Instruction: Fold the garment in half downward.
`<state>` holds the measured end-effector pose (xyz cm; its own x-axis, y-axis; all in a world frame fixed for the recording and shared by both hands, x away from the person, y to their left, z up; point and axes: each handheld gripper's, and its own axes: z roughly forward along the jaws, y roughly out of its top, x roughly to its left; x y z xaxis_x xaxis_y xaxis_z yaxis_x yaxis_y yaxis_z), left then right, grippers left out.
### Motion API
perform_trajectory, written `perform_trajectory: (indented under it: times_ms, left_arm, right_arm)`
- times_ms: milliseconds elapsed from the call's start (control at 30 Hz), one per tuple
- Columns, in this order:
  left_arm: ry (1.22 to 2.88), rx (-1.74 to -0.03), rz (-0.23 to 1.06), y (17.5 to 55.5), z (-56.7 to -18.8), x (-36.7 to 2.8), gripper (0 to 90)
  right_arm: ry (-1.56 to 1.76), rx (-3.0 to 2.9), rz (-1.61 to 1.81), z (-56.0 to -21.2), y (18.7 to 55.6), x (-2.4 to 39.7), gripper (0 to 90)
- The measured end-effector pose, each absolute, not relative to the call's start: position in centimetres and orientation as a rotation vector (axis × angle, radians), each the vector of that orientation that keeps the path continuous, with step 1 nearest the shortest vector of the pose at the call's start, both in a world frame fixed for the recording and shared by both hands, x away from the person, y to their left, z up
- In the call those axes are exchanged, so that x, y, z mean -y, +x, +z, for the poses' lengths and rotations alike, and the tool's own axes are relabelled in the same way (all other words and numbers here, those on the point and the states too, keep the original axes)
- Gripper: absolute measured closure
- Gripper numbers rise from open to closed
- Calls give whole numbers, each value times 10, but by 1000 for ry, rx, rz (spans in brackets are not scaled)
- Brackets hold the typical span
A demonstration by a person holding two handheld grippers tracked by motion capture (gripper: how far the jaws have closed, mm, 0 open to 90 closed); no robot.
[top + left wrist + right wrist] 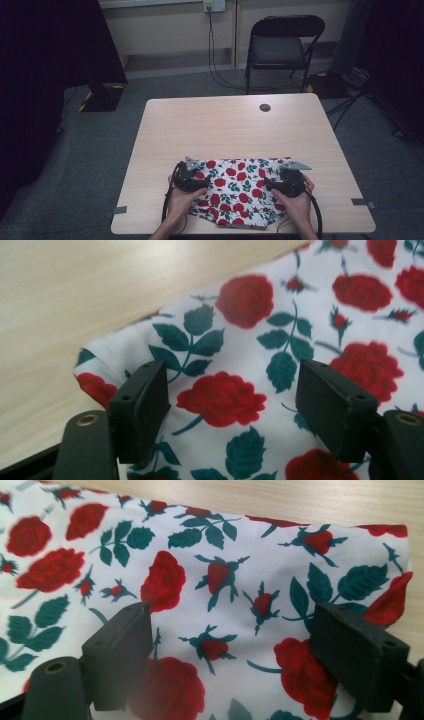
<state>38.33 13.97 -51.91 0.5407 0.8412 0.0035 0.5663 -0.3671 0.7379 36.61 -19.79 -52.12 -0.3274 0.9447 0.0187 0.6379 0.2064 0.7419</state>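
- The wooden table [220, 125] carries a white cloth printed with red roses [240, 192], lying flat near the person's edge, directly under and between the two grippers.
- The cloth looks folded: in the left gripper view a doubled edge [95, 365] sits just left of that gripper's jaws, with bare table beyond it.
- The left gripper [192, 181] hovers over the cloth's left end, jaws spread wide, nothing pinched; the fabric [225, 400] lies below the gap.
- The right gripper [282, 184] stands likewise over the right end, jaws apart and empty above the roses [220, 645].
- Judgement: a fold has just been laid down and let go; the next move calls for picking fresh edges or corners on each side and clamping them before lifting.
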Motion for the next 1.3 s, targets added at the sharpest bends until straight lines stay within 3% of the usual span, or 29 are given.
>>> perform_trajectory:
  times_ms: [100, 1300]
  left_arm:
    - [2079, -1137, 512, 384, -520, -138, 267]
    - [1995, -1188, 578, 421, -525, -138, 232]
  right_arm:
    - [1437, -2013, 890, -525, 367, 191, 129]
    - [1438, -2006, 898, -525, 414, 186, 124]
